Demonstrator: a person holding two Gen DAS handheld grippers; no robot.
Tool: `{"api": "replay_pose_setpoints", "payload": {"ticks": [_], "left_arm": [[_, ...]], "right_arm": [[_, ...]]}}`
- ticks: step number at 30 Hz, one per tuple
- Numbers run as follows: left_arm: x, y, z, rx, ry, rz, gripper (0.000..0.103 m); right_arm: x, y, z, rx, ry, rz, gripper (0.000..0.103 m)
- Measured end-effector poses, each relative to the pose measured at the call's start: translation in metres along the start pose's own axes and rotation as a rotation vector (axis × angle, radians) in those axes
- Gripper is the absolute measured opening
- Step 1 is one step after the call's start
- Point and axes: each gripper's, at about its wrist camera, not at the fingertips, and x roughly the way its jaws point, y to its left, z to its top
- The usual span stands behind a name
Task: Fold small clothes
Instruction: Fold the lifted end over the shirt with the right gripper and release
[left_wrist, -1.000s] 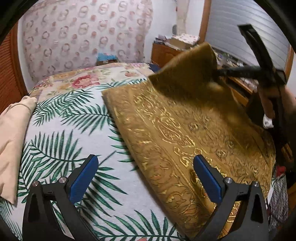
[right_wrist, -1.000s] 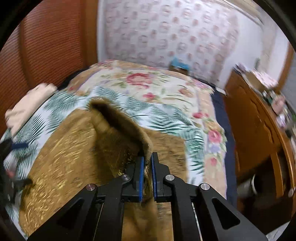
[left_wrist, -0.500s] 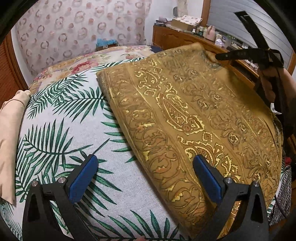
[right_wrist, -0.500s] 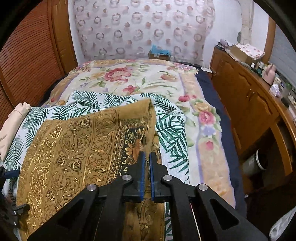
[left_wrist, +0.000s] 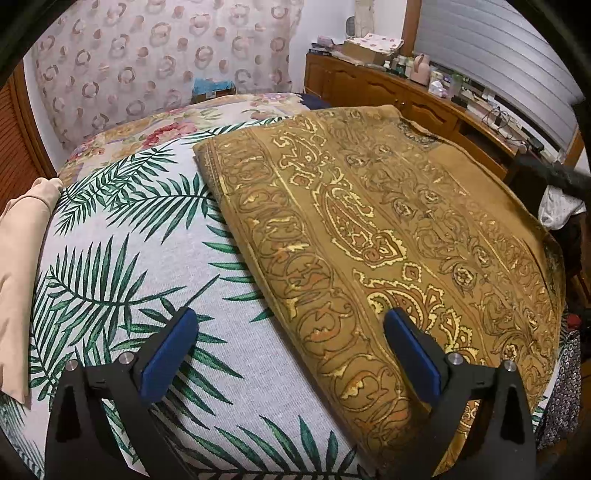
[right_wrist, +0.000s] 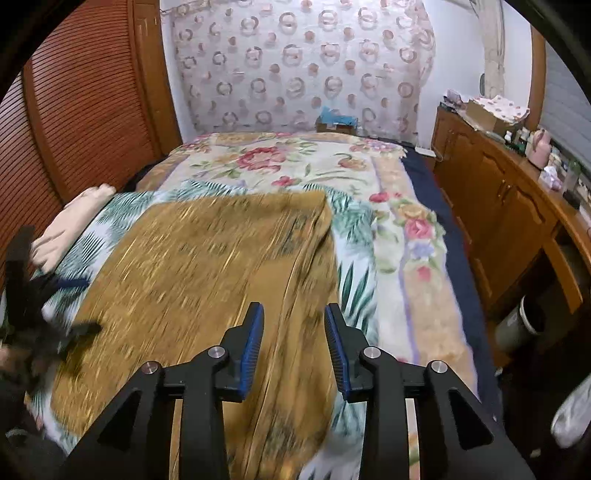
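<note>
Golden cloth (left_wrist: 369, 229) now released, flat.

Right gripper (right_wrist: 293, 343) jaws opening, gold cloth (right_wrist: 207, 266) released — now flat

- No text, label, brand, number or sign can be read in either view.
- The gold cloth (left_wrist: 388, 236), across the middle of the left wrist view, carries only paisley and scroll ornament — no letters.
- The bedspread (left_wrist: 122, 258) at lower left shows palm leaves and flowers, no writing.
- The wall hanging (right_wrist: 295, 66) at the top of the right wrist view has only rings and dots.
- The bottles and boxes on the sideboard (left_wrist: 399, 85) at upper right are too small to tell whether they bear any print — the right wrist view is blurred as well.
</note>
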Motion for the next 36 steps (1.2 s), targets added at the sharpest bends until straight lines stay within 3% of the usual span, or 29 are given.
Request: {"api": "replay_pose_setpoints", "payload": {"ticks": [8, 16, 21, 22, 30, 36], "left_arm": [[-0.02, -0.004, -0.005, 0.006, -0.052, -0.02, 0.099], [-0.064, -0.021, -0.005, 0.043, -0.146, -0.031, 0.099], [-0.08, -0.029, -0.009, 0.063, -0.176, -0.033, 0.099], [-0.082, -0.028, -0.01, 0.063, -0.18, -0.038, 0.099], [-0.082, -0.023, -0.023, 0.041, -0.155, -0.09, 0.098], [-0.075, -0.025, -0.052, 0.061, -0.084, -0.149, 0.087]], "right_arm": [[-0.024, 0.023, -0.065, -0.024, 0.041, 0.031, 0.035], [-0.028, 0.03, -0.065, -0.027, 0.025, -0.002, 0.035], [-0.033, 0.034, -0.065, -0.029, -0.005, 0.001, 0.007], [-0.036, 0.034, -0.064, -0.031, -0.017, 0.005, 0.006], [-0.07, 0.033, -0.07, -0.02, -0.132, -0.028, 0.002], [-0.055, 0.012, -0.086, 0.046, -0.046, -0.009, 0.002]]}}
